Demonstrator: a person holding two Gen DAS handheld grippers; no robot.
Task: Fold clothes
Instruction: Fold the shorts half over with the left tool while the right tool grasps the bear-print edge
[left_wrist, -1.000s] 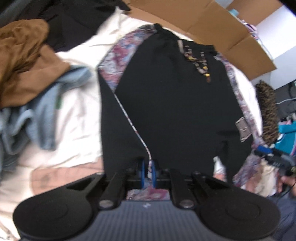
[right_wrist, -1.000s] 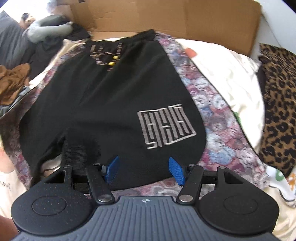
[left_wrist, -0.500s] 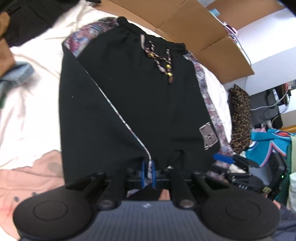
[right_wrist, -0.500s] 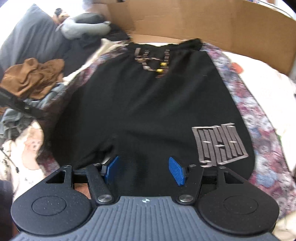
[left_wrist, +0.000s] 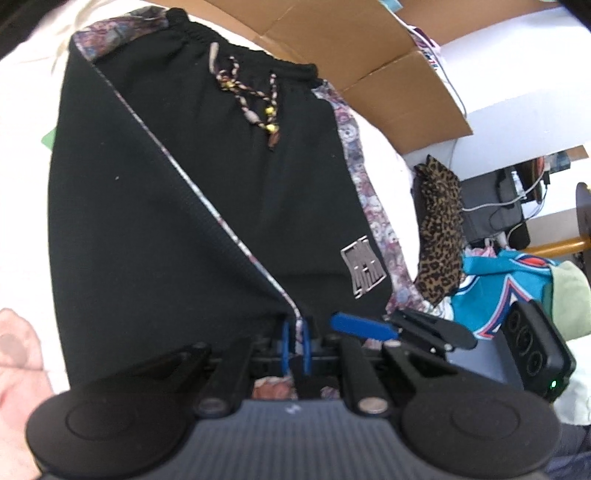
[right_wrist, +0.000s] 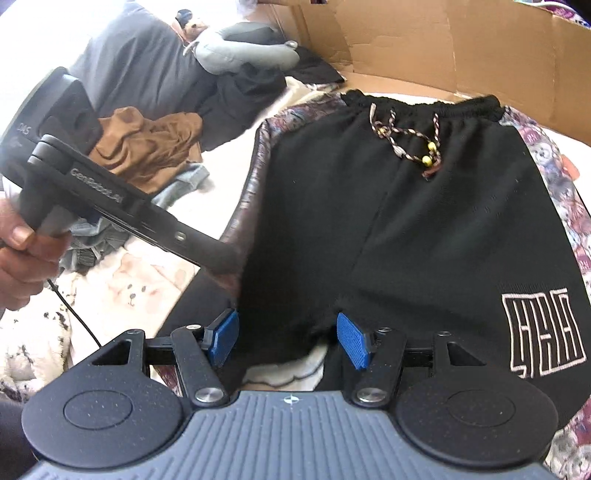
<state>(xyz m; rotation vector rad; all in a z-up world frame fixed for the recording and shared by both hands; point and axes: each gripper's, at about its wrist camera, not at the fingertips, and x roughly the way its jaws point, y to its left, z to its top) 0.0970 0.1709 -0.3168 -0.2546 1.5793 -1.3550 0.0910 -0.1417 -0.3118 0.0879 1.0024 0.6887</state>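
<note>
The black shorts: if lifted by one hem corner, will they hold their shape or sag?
Probably sag: the black shorts already fold over softly where the left gripper pinches the hem. The knit looks thick, so likely not slippery. The beaded drawstring lies loose and would probably dangle.

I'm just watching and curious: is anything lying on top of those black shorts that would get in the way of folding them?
Nothing visible does. The black shorts lie spread with only their own drawstring on top. The brown garment and leopard-print cloth sit off to the sides, clear of them.
</note>
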